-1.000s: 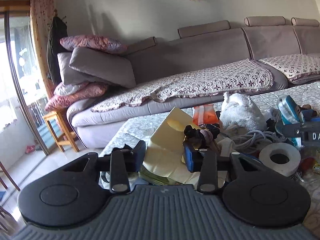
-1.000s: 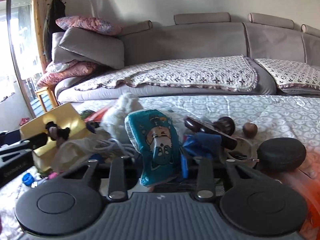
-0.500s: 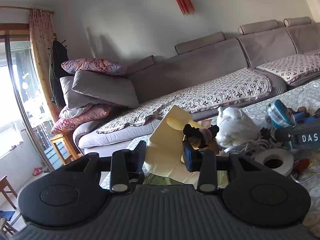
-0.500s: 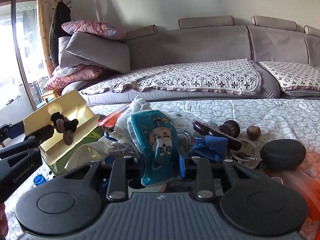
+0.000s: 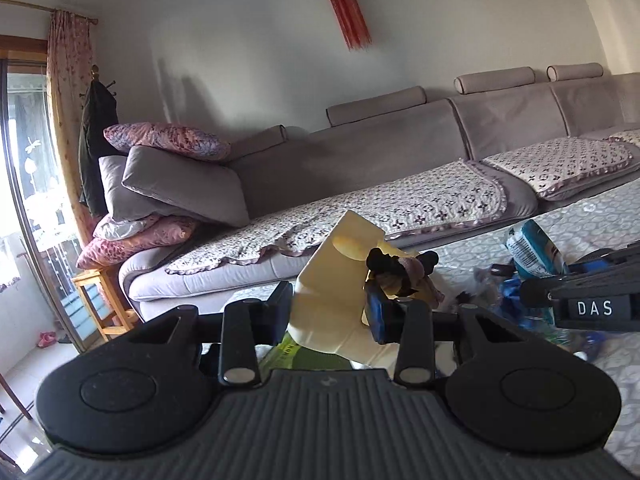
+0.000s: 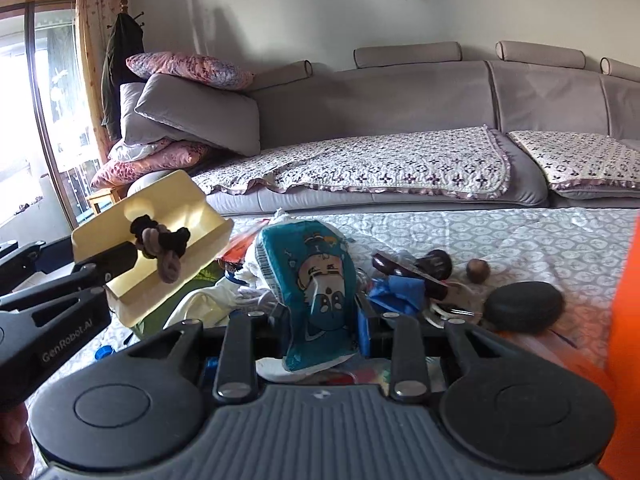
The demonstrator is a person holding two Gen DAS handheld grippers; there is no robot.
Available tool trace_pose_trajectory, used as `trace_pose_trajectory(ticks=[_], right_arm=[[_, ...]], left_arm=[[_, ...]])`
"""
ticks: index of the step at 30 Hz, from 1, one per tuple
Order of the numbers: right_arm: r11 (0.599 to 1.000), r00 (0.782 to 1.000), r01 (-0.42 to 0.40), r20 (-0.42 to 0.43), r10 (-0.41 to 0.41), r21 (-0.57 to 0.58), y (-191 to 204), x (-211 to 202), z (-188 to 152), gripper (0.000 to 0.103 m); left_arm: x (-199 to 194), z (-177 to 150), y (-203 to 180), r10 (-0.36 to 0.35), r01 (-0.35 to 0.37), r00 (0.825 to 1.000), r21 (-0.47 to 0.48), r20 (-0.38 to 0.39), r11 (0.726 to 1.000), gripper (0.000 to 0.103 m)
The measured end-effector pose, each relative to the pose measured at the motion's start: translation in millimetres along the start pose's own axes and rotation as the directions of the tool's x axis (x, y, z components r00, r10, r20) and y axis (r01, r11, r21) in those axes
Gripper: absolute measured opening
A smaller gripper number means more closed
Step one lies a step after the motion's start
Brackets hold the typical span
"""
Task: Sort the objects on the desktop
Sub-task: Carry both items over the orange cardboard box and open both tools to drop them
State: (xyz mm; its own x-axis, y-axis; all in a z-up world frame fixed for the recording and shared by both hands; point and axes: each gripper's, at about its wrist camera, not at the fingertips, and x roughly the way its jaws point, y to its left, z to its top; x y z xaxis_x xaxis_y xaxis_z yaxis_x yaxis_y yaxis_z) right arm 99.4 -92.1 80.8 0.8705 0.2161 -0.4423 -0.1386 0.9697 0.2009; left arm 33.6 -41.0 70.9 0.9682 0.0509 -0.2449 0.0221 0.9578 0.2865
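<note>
Fingers (image 5: 378,312) of the left gripper (image 5: 328,310) are closed on a pale yellow plastic tray (image 5: 332,280) with dark hair ties (image 6: 162,242), held tilted above the cluttered surface (image 6: 500,236), while a teal cartoon-printed packet (image 6: 316,280) is clamped upright by the right gripper (image 6: 324,328).

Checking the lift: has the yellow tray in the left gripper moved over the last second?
Yes. In the right wrist view the yellow tray has risen and tilted, now overlapping the sofa base.
</note>
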Motion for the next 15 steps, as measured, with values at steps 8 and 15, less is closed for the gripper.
trace_pose_trajectory(ticks=[8,15], right_arm=[[0.995,0.995,0.096,0.012,-0.096,-0.020,-20,-50,5,0.028],[0.967,0.969,0.245,0.046,-0.243,-0.070,-57,-106,16,0.028]], left_arm=[[-23,10,-19,-0.066,0.066,0.998,-0.037,0.007,0.997,0.038],[-45,32,-37,-0.123,0.126,0.991,-0.059,0.059,0.990,0.038]])
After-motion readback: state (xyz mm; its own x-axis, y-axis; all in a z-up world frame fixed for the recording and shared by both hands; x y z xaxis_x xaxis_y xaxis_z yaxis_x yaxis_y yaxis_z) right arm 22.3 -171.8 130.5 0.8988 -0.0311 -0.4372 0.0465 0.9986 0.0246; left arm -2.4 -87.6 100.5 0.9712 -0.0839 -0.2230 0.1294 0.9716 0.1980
